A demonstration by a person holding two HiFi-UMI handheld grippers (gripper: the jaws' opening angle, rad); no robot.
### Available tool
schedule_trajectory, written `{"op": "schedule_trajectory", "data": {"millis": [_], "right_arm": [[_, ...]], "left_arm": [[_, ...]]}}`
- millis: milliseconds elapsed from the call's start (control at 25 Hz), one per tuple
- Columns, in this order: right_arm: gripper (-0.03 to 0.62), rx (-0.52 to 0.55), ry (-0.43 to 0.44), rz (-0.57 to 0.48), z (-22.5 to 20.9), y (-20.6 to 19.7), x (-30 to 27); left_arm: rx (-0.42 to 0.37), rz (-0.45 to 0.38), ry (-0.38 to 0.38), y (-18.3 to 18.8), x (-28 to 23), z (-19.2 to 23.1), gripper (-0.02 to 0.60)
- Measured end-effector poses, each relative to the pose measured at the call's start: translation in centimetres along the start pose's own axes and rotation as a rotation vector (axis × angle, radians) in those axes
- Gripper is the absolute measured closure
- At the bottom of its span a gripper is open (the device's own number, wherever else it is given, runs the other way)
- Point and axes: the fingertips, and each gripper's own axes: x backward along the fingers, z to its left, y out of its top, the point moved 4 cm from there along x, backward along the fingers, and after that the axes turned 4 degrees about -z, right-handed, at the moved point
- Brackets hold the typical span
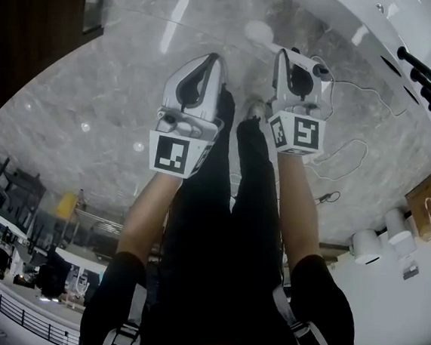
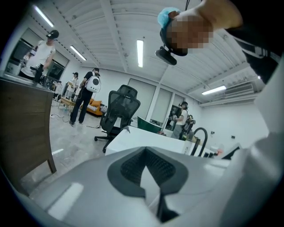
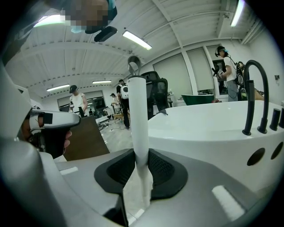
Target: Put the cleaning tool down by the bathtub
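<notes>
The cleaning tool's white handle (image 3: 137, 115) stands upright between the dark pads of my right gripper (image 3: 138, 165), which is shut on it. Its top ends in a grey hook, and its lower end is hidden. The white bathtub (image 3: 208, 126) lies just to the right of it, with a black faucet (image 3: 254, 88) on its rim. My left gripper (image 2: 148, 172) has its pads together with nothing between them. In the head view both grippers hang low over the grey marble floor, the left gripper (image 1: 202, 79) beside the right gripper (image 1: 298, 66). The bathtub rim (image 1: 412, 24) runs along the top right.
A thin cable (image 1: 346, 154) trails over the floor near the tub. A cardboard box (image 1: 427, 202) and white rolls sit at the right. A black office chair (image 2: 119, 111), a dark wooden panel (image 2: 26, 128) and several standing people are further off.
</notes>
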Motion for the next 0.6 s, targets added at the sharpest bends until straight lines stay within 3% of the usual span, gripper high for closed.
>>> {"op": "schedule_trajectory", "data": {"millis": [600], "right_arm": [[0.499, 0.012, 0.010, 0.029, -1.1, -5.8, -6.3]], "left_arm": [[0.002, 0.054, 0.001, -5.7, -2.7, 3.0, 0.574]]}}
